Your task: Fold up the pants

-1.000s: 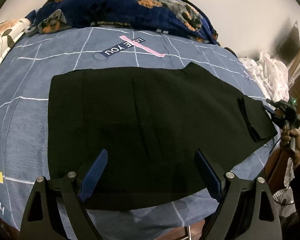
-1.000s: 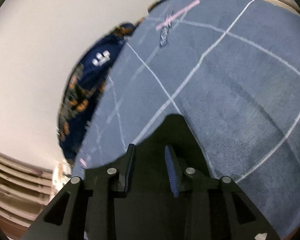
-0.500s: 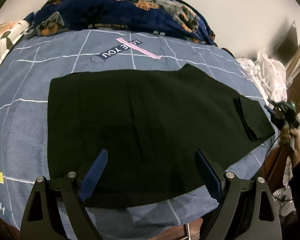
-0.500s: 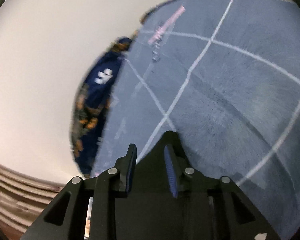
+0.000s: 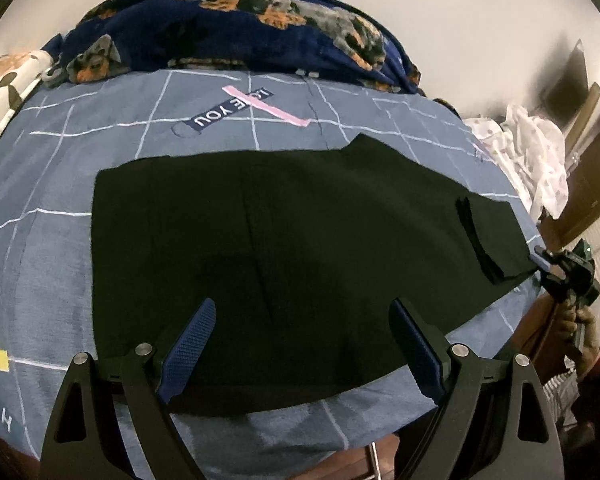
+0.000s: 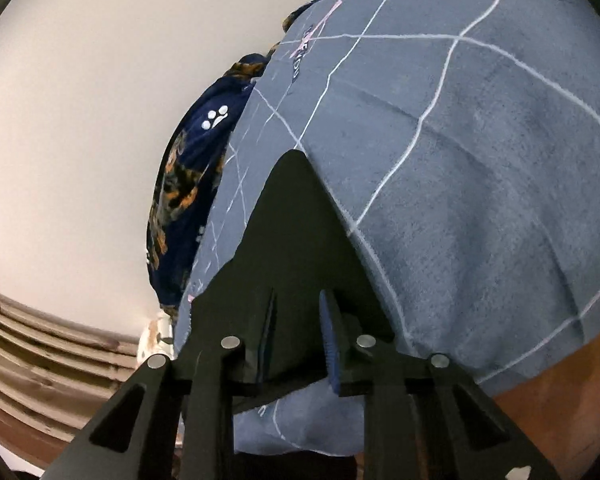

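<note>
Closing right gripper (image 6: 296, 336) dragged pants (image 5: 280, 248) hem outward.

Bare bedspread (image 5: 52, 240) rings the pants (image 5: 280, 248); a heaped blanket (image 5: 228, 28) blocks its far edge.

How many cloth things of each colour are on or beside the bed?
Black: 1, the pants
Grey-blue: 1, the bedcover
Navy with dogs: 1, the blanket
White, patterned: 2, the pillow and the cloth heap
Total: 5
</note>
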Demonstrator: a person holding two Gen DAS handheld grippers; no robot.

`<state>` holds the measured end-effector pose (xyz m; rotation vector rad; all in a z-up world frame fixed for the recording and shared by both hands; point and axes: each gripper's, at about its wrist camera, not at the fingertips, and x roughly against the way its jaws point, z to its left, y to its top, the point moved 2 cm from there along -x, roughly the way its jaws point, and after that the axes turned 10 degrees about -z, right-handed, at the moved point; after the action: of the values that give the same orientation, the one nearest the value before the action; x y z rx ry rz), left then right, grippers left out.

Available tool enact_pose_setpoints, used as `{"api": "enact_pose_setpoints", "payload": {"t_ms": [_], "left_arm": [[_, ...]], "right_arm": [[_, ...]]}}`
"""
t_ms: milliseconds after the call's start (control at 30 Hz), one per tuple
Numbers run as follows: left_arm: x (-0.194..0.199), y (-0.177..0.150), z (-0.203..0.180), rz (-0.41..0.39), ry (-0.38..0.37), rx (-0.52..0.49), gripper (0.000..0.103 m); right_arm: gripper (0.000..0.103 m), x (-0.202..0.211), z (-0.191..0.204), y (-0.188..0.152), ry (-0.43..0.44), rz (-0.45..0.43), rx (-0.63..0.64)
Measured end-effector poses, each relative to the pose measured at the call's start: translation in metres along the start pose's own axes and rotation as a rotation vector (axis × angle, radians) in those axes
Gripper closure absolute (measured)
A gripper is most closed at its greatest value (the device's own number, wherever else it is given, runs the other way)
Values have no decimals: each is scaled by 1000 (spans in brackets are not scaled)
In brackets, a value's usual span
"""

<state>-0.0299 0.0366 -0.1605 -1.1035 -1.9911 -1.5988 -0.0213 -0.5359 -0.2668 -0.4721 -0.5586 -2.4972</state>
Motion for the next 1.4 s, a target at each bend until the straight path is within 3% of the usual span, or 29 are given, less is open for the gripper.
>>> {"api": "enact_pose_setpoints", "payload": {"t_ms": [167,300,467,700,867,1067,1233,1400], "left_arm": [[5,3,4,-12,17,10,15],[9,5,2,-23,66,-41,15],[14,7,-1,-45,127,-107,15],[15,8,5,-53,177,-129,15],[12,7,13,-43,203,-110,15],[12,7,22,-46,235,-102,15],[10,6,31,-41,269,-93,15],[6,3,42,-21,298,-82,15]], "right_arm": [[75,3,29,1,-6,-21,70],[65,-8,59,-5,0,3,157],[64,-44,54,-15,-114,80,159],[63,-40,85,-25,-78,43,205],[57,-54,128,-65,-34,98,306],[53,-91,166,-133,-25,236,475],[46,-104,176,-166,-23,298,551],[44,-109,169,-175,-27,330,531]]}}
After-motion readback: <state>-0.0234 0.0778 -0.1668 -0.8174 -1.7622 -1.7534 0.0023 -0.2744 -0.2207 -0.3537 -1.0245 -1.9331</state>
